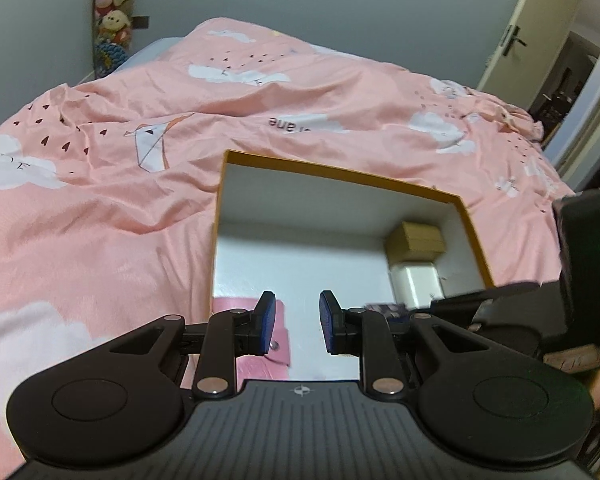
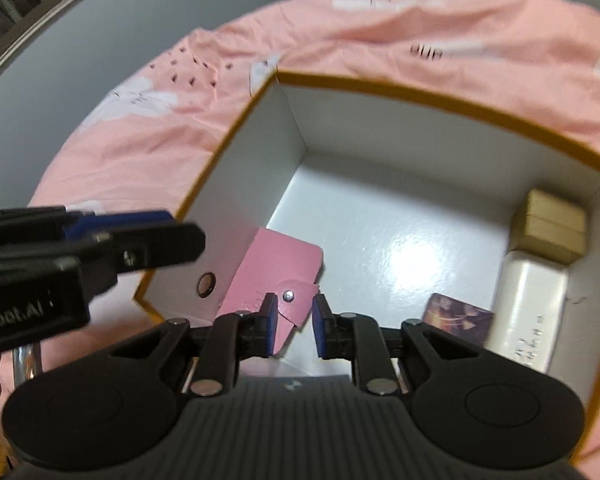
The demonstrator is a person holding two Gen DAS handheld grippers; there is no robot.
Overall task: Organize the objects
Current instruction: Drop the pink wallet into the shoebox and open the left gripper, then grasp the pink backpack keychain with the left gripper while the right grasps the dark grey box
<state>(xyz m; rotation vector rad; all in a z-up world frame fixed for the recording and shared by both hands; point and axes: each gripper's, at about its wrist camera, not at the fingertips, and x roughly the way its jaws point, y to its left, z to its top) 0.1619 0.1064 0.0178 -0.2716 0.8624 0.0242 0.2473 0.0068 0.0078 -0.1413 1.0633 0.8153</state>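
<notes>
An open box with an orange rim and white inside sits on the bed. In it lie a pink snap wallet at the near left, a tan small box, a white bottle and a dark picture card along the right wall. My left gripper is open and empty above the box's near edge. My right gripper is open and empty, just above the wallet's flap. The left gripper also shows in the right wrist view.
A pink duvet with cloud prints covers the bed. Plush toys hang on the grey wall at the far left. An open white door stands at the far right.
</notes>
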